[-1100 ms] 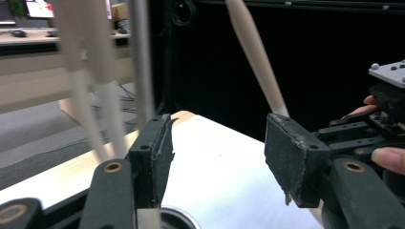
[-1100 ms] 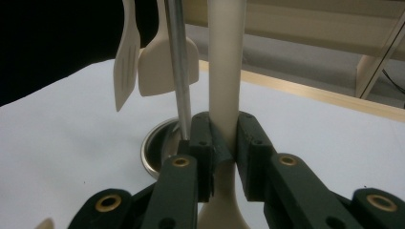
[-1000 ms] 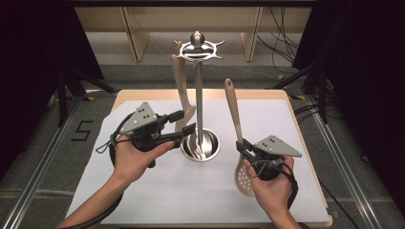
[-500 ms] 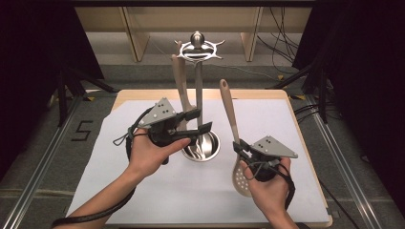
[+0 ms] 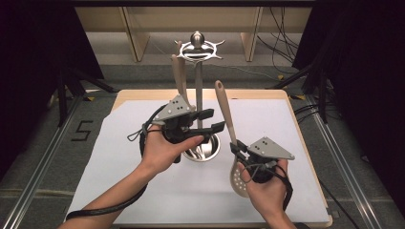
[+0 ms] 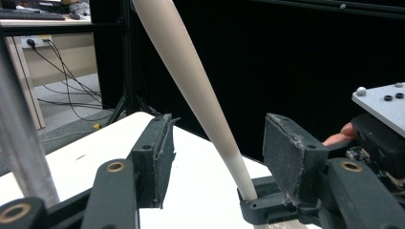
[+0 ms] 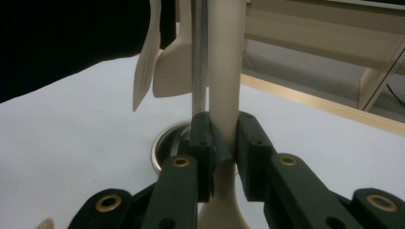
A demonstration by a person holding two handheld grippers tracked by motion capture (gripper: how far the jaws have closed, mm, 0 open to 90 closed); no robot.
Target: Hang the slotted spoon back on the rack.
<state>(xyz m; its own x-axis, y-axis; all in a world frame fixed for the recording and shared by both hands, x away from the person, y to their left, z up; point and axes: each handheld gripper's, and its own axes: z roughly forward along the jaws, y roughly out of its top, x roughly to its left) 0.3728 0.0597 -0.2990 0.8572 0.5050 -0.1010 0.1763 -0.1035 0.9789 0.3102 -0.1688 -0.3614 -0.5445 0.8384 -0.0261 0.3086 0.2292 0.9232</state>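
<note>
From the high view, my right gripper [image 5: 235, 149] is clenched on the slotted spoon [image 5: 230, 133], low on its handle near the perforated bowl, so the handle tilts up and away toward the utensil stand [image 5: 198, 95]. The spoon's bowl hangs over the white sheet [image 5: 143, 191] right in front of my right hand [image 5: 265, 183]. My left gripper [image 5: 207, 120] sits just beside the stand's pole, above its round steel base, jaws released and nothing in them. There's a "5" marked on the floor [image 5: 82, 130] left of the table; that's the only writing I can read.

The left gripper view gives what the top one can't: my jaws stand wide apart, and the spoon handle [image 6: 191, 86] slants up between them farther off, clamped in the other gripper.

The right gripper view shows the grip up close: both pads [image 7: 210, 143] squeezed on the cream handle [image 7: 225, 71], with the pole and two hanging spatulas [image 7: 165, 57] behind.

Compared with a second ago, my left hand [image 5: 165, 150] has slid right toward the stand, and the spoon handle stands a bit steeper.
</note>
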